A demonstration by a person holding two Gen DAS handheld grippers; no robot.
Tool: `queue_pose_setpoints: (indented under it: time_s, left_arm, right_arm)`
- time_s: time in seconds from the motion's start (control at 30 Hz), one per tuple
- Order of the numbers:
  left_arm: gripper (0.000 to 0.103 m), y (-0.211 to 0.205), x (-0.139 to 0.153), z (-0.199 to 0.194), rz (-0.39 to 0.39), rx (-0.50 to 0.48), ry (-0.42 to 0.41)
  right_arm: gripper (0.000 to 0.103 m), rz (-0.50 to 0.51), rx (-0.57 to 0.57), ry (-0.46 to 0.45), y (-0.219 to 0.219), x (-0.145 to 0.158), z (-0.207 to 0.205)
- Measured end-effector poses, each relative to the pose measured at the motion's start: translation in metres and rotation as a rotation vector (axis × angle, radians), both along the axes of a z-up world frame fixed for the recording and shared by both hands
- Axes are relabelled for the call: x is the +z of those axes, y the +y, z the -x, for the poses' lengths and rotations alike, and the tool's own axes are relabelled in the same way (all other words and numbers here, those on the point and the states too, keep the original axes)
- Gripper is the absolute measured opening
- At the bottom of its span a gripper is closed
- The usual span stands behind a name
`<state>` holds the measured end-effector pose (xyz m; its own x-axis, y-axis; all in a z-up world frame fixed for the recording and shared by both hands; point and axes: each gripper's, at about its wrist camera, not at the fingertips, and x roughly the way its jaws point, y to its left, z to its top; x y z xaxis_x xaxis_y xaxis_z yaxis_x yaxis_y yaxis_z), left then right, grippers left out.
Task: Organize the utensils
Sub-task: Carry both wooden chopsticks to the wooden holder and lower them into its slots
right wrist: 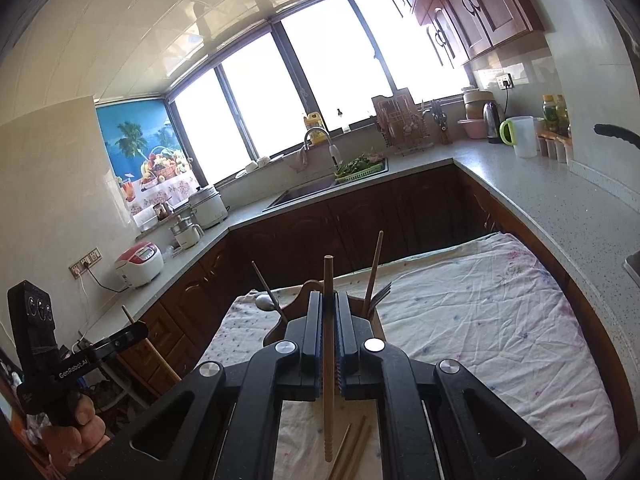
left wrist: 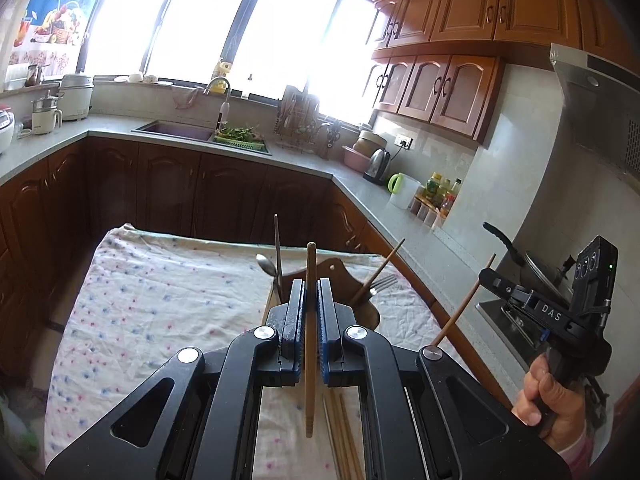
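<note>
You hold one chopstick in each gripper, and both are lifted above the cloth-covered table (left wrist: 160, 288). The left gripper (left wrist: 311, 292) has its jaws closed tight on a light wooden chopstick (left wrist: 310, 320), which stands almost upright between the blue pads, its grooved tip hanging below the jaws and its thick end above them. The right gripper (right wrist: 329, 312) is closed in the same way on a second chopstick (right wrist: 328, 360), also nearly upright. I judge that you hold them by the middle so that they balance and do not swing, and upright so that they can go down end-first into the wooden holder (left wrist: 340, 276) just ahead of the jaws. This holder already keeps a spoon (left wrist: 267, 265), a fork (left wrist: 384, 283) and some dark sticks that lean outward, so the opening is partly crowded and you will need a free gap. More loose chopsticks (left wrist: 342, 432) lie flat on the cloth below the left gripper, so the sorting is not finished. For writing, the side of the right gripper, as the left camera sees it, shows the letters "DAS" (left wrist: 552, 311). The side of the left gripper, seen from the right camera, shows "GenRobot.AI" (right wrist: 73, 369). The labels on the bottles (left wrist: 440, 192) on the counter are too small to read.
</note>
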<state>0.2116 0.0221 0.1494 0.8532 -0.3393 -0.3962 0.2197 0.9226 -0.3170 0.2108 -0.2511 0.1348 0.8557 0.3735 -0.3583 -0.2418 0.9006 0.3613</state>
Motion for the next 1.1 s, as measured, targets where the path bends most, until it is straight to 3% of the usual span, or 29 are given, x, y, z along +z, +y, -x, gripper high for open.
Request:
queue_pose_setpoints:
  time_s: [0.27,0.43,0.57,0.83,1.1]
  left_arm:
    - [0.005,-0.004,0.045,-0.04,0.012,0.02,-0.124]
    - [0.005,-0.006,0.052,-0.07,0.003,0.065,-0.16]
    - [0.005,-0.007,0.035,-0.09,-0.002,0.096,-0.158]
    - [0.005,-0.007,-0.023,-0.113,-0.001,0.134,-0.066]
    - [0.005,-0.019,-0.057,-0.118,-0.026,0.094,-0.005]
  right_arm:
    - [0.005,0.006,-0.055,-0.113,0.0,0.042,-0.038]
    - [0.005,0.033,-0.087,-0.143,0.007,0.046,-0.062]
    - [0.005,0.045,-0.095,-0.138,0.011,0.03,-0.075]
    - [0.005,0.063,-0.102,-0.064,0.018,-0.023,-0.085]
    - [0.005,0.047,-0.09,0.024,0.018,-0.057,-0.091]
